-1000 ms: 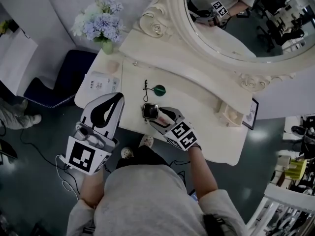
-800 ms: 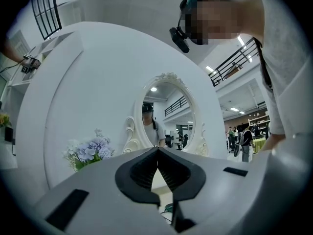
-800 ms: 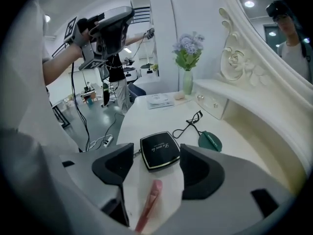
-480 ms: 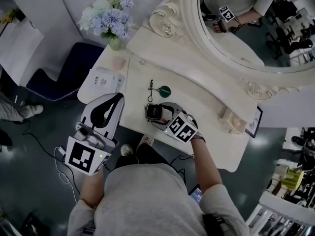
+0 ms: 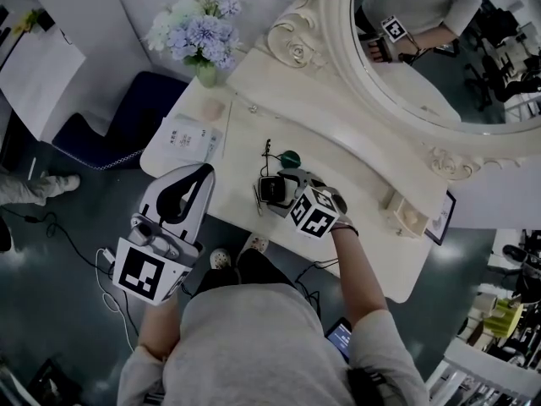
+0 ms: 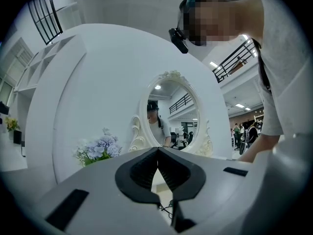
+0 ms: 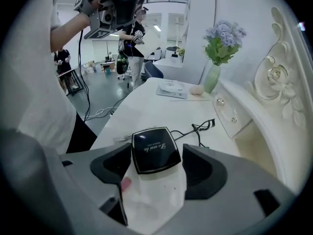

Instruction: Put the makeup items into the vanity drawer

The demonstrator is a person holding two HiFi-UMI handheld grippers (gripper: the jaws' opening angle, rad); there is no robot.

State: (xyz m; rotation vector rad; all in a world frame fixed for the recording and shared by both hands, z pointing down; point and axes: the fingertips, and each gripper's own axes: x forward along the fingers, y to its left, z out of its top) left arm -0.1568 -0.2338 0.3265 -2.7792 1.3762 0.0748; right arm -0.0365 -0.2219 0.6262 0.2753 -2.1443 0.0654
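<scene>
Right gripper (image 7: 157, 156) is down over the vanity table (image 5: 363, 205), tipped steeply toward the top, and its jaws have just been opening. They stand wide apart now. The black square compact (image 5: 270, 189) lies flat on the table between them, well out in front of the oval mirror (image 5: 439, 66) by the front edge, and neither pad presses on it. So it's down and let go, sitting on the tabletop and not in any drawer.

Left gripper (image 6: 157, 151) is held level off the table's front, farther from the mirror than the compact. Its pads are drawn together at the tips and hold nothing.

Between compact and mirror lie a small dark-green round item (image 5: 290, 156) and a thin black wiry piece (image 5: 266, 150); what that one is I can't tell. Off the mirror's left side stands a vase of pale blue flowers (image 5: 199, 36), with a booklet (image 5: 190, 134) nearer the front.
</scene>
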